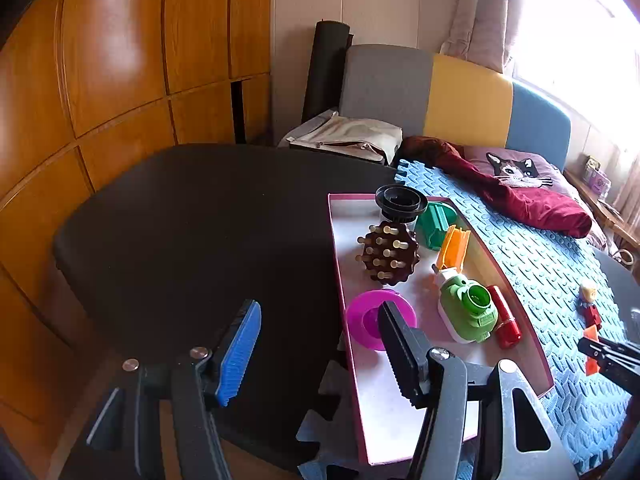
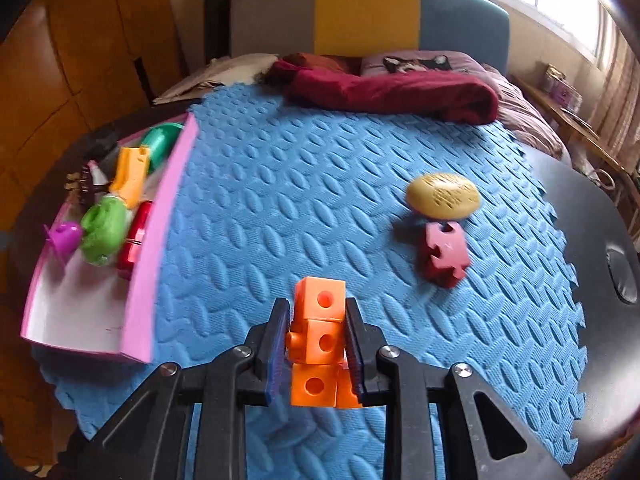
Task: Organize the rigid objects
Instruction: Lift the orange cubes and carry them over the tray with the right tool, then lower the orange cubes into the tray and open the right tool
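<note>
Right tongs (image 2: 318, 338) clamp orange blocks (image 2: 318, 336).

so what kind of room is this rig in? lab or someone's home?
Looks like a home bedroom, not a lab: a bed with a padded headboard and cat-print pillow, wooden wardrobe doors, a curtained window. Toys sit in a pink tray.

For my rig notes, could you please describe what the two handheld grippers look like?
Both look alike: the left gripper and right gripper have black linkage arms joined by round silver pins, with triangular cut-outs. Each finger carries a ribbed pad; blue ribbing shows on them. No cables, hands or sleeves show.
</note>
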### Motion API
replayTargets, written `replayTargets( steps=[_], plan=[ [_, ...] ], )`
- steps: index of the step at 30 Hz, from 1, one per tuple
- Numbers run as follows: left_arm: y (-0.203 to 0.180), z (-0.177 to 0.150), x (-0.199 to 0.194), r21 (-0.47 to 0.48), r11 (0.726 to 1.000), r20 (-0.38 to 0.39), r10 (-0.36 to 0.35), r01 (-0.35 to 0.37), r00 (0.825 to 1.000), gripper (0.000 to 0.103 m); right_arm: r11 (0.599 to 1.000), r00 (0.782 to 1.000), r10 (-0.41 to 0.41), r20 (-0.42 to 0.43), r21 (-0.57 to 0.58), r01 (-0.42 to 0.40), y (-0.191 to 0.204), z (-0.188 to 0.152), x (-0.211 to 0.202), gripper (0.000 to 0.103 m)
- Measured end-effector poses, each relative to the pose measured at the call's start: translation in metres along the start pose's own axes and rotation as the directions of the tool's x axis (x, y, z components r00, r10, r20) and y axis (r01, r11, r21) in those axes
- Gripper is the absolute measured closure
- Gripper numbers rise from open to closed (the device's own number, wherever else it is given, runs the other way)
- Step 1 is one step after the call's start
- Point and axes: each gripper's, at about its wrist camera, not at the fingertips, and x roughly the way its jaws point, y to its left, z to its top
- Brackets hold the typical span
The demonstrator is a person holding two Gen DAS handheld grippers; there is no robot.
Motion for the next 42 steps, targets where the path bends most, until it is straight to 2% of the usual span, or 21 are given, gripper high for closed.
replayTargets(
  steps=[9, 17, 24, 28, 31, 33, 42],
  plan=[
    [0.003, -0.001, 0.004, -0.007, 1.000, -0.008, 0.004, -0.004, 1.000, 0.041, 0.972, 0.982, 0.186, 0.042, -0.156, -0.177, 0.077, 0.023, -0.020, 0.077],
    [0.012, -0.002, 0.009, -0.038, 0.999, -0.017, 0.013, -0.014, 1.000, 0.041, 0.909, 0.946, 0.322, -0.025, -0.272, -0.316, 0.148, 0.028, -0.011, 0.077],
    [0.032, -0.002, 0.009, -0.074, 0.996, -0.017, 0.051, -0.052, 0.999, 0.041, 0.883, 0.935, 0.344, -0.083, -0.311, -0.352, 0.184, 0.027, 0.014, 0.077],
    [0.040, -0.003, 0.014, -0.090, 0.994, -0.028, 0.065, -0.067, 0.998, 0.042, 0.887, 0.936, 0.330, -0.124, -0.299, -0.352, 0.194, 0.026, 0.036, 0.077],
    [0.041, -0.004, 0.015, -0.090, 0.993, -0.027, 0.070, -0.072, 0.997, 0.042, 0.903, 0.947, 0.282, -0.156, -0.291, -0.317, 0.198, 0.021, 0.058, 0.077],
    [0.041, -0.004, 0.016, -0.085, 0.994, -0.029, 0.069, -0.072, 0.997, 0.042, 0.906, 0.954, 0.270, -0.128, -0.303, -0.297, 0.200, 0.020, 0.059, 0.076],
    [0.036, -0.004, 0.013, -0.063, 0.996, -0.022, 0.065, -0.066, 0.998, 0.045, 0.902, 0.961, 0.257, -0.106, -0.330, -0.278, 0.202, 0.015, 0.054, 0.075]
  ],
)
